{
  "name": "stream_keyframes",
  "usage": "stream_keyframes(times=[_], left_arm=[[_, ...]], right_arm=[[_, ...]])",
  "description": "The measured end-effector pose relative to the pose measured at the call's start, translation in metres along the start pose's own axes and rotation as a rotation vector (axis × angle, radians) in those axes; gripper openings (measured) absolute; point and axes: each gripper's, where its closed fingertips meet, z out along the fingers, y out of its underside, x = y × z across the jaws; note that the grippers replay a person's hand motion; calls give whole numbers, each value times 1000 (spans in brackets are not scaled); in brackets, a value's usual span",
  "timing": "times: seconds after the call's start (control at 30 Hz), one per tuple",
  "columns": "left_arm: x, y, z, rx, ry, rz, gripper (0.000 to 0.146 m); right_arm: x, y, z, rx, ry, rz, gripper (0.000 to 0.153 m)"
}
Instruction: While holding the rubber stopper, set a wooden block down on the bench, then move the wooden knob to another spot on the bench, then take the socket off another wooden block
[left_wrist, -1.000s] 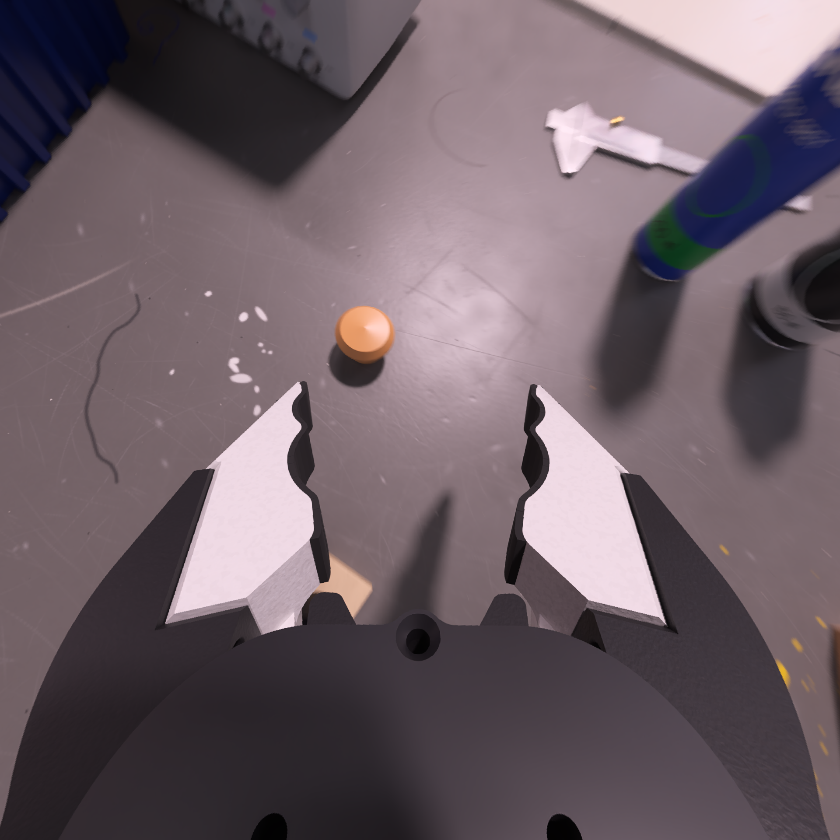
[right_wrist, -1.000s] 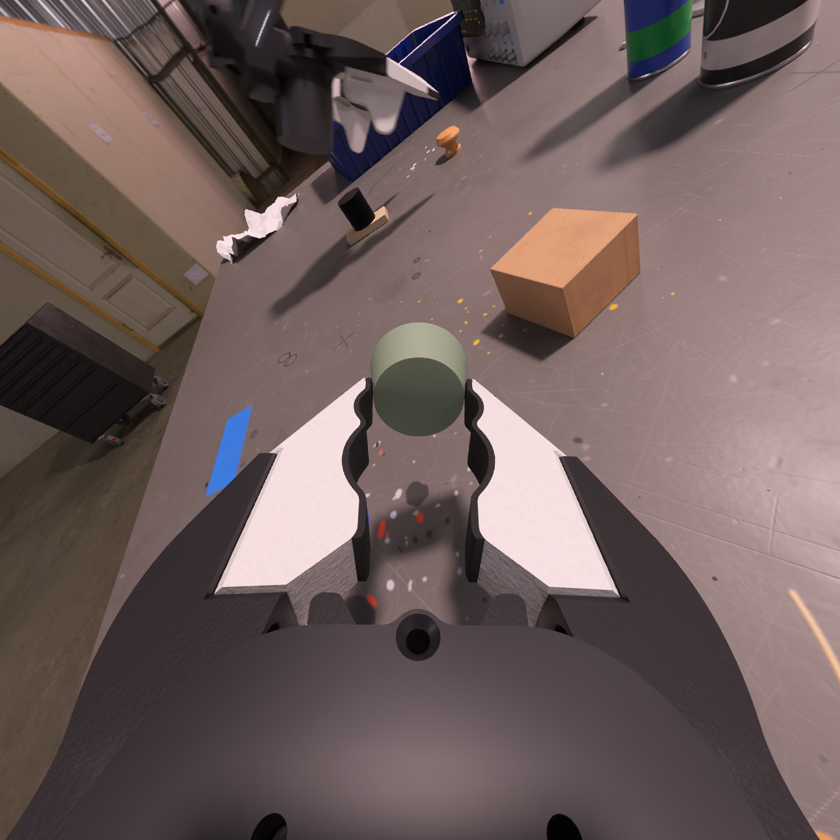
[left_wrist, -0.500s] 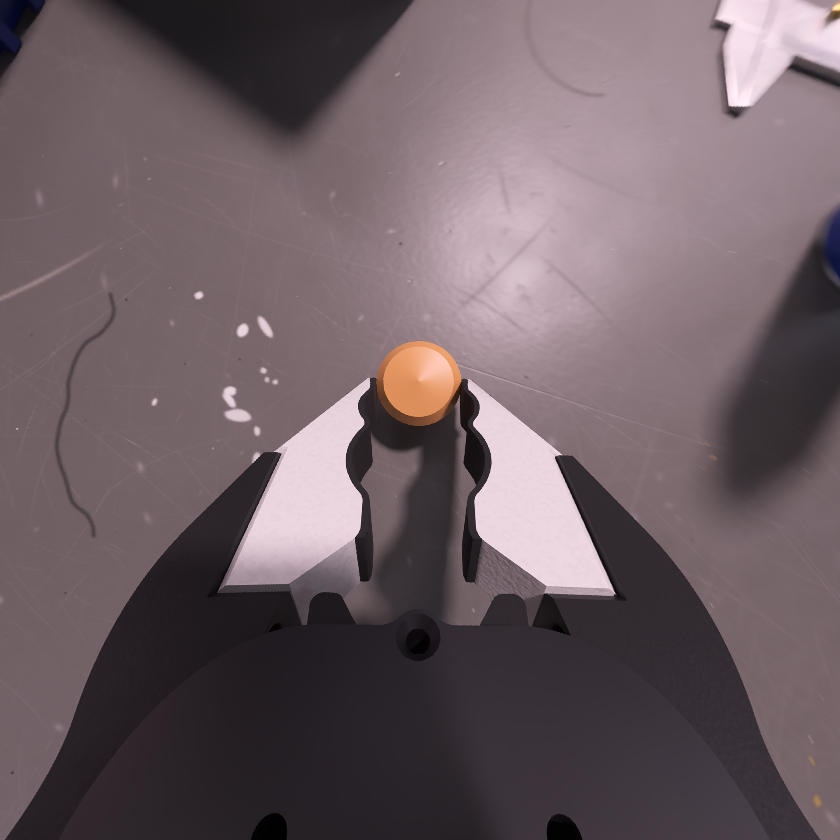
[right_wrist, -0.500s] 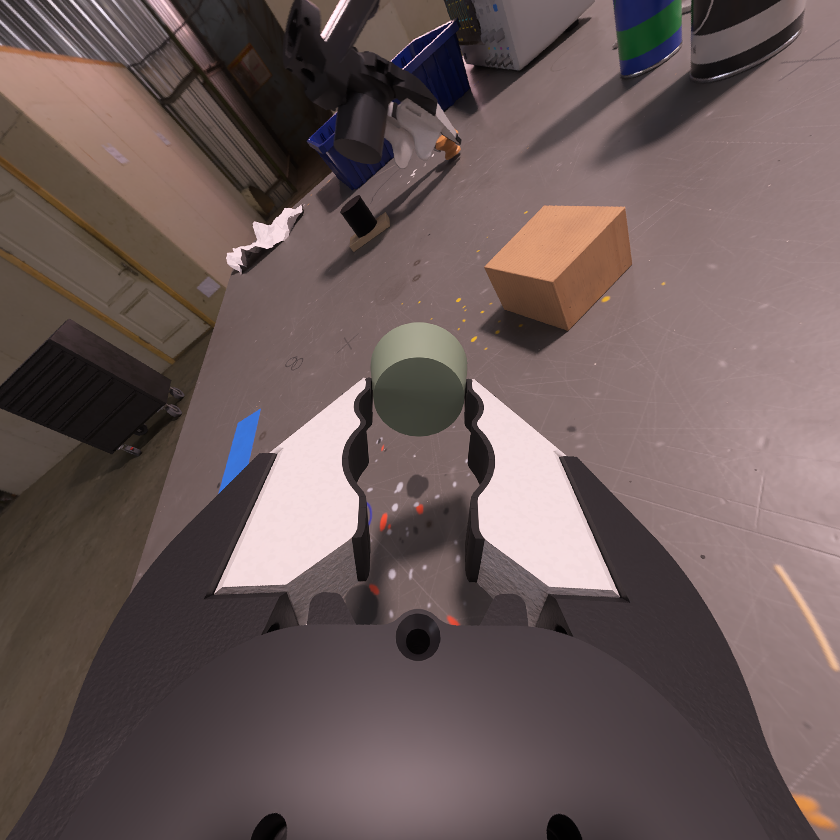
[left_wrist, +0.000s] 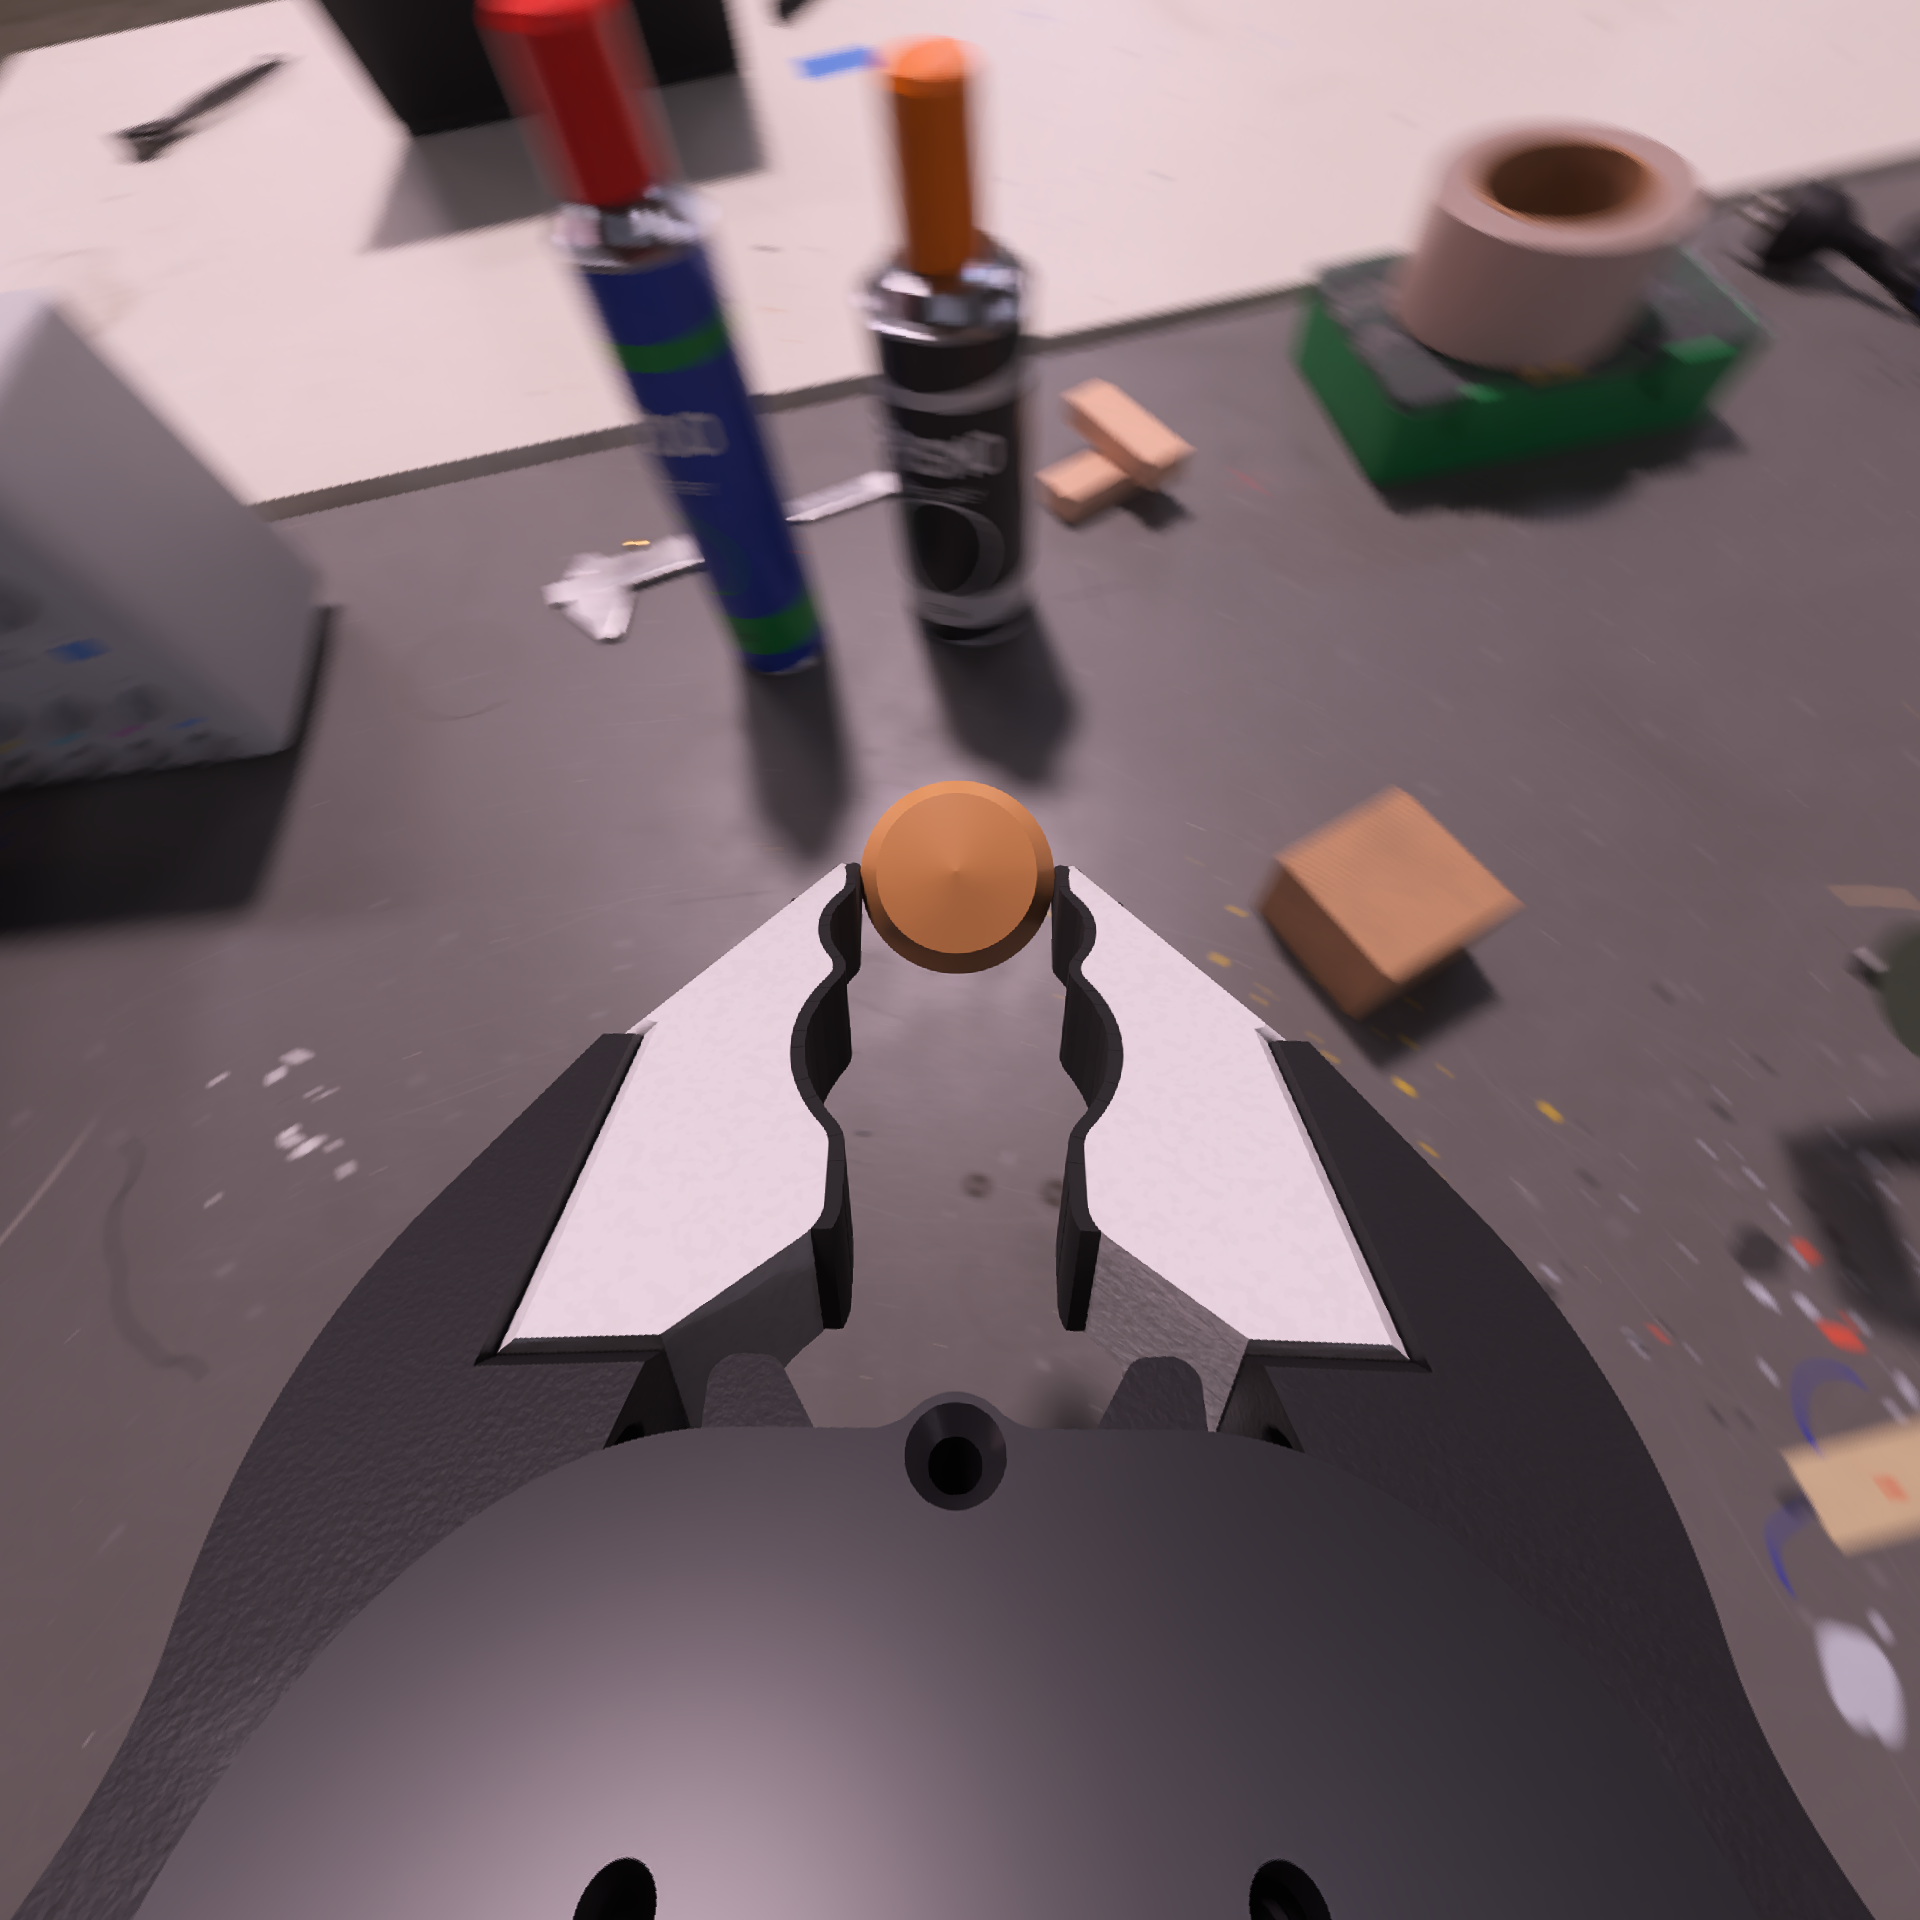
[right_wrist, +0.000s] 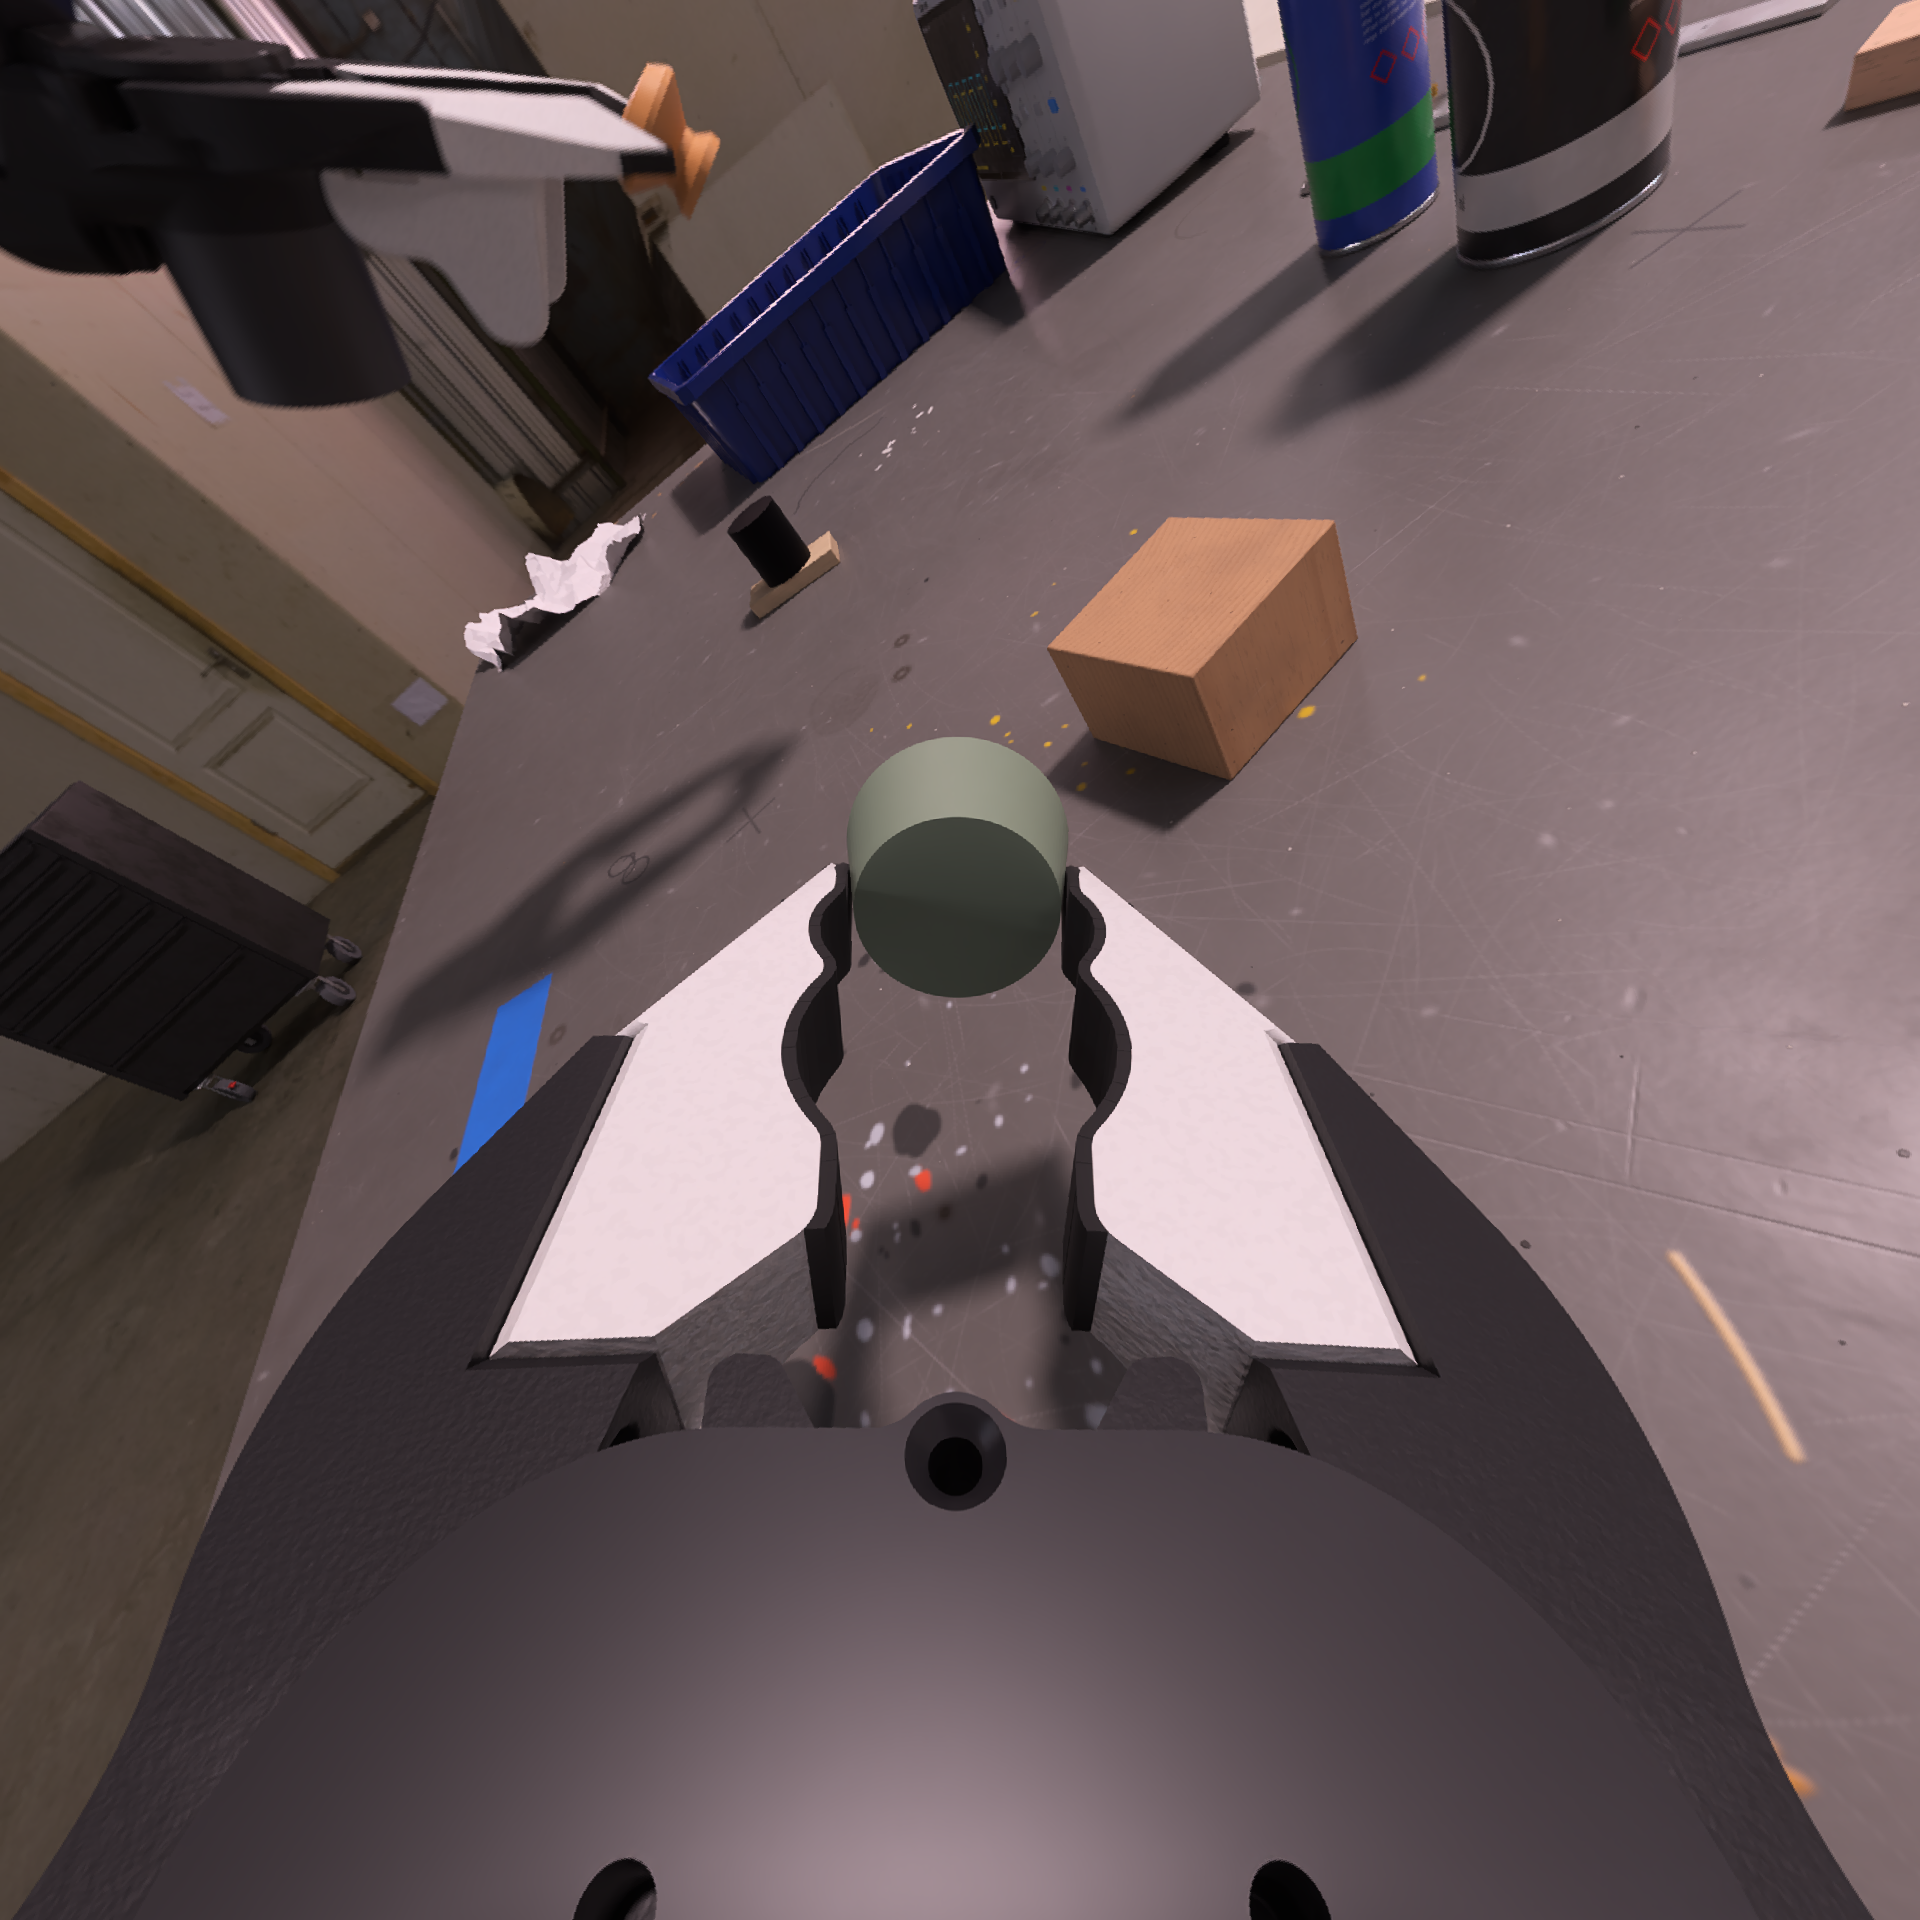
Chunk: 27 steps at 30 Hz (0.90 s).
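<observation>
My left gripper (left_wrist: 956, 883) is shut on the orange wooden knob (left_wrist: 956, 878) and holds it up above the grey bench (left_wrist: 1455, 727). The right wrist view shows that gripper (right_wrist: 623, 145) high at the upper left with the knob (right_wrist: 675, 135) at its tips. My right gripper (right_wrist: 956, 894) is shut on the grey-green rubber stopper (right_wrist: 956, 868), above the bench. A large wooden block (right_wrist: 1205, 639) lies on the bench ahead of it; it also shows in the left wrist view (left_wrist: 1387, 899). A black socket (right_wrist: 769, 540) stands on a thin wooden block (right_wrist: 800, 582) farther left.
A blue-green can (left_wrist: 717, 457) and a black can (left_wrist: 956, 436) stand ahead. Also here: a white instrument box (right_wrist: 1091, 104), a blue bin (right_wrist: 842, 301), crumpled paper (right_wrist: 561, 587), small wood pieces (left_wrist: 1117, 447), a tape roll (left_wrist: 1548, 239) on a green box, and a caliper (left_wrist: 623, 582).
My left gripper closed on the knob, lifted it off the bench and tilted up and swung right. My right gripper kept hold of the stopper and barely moved.
</observation>
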Motion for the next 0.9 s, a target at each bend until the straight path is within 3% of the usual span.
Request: stream_keyframes(times=[0.13, 0.27, 0.63, 0.9], left_arm=[[81, 31, 18, -79, 149, 168, 36], [112, 76, 52, -189, 202, 267, 36], [124, 135, 82, -369, 322, 281, 36], [128, 141, 85, -376, 346, 246, 36]], right_arm=[[-1, 0, 0, 0, 10, -14, 40], [0, 1, 0, 4, 26, -27, 40], [-1, 6, 4, -20, 42, -45, 40], [-3, 9, 5, -34, 35, -53, 40]])
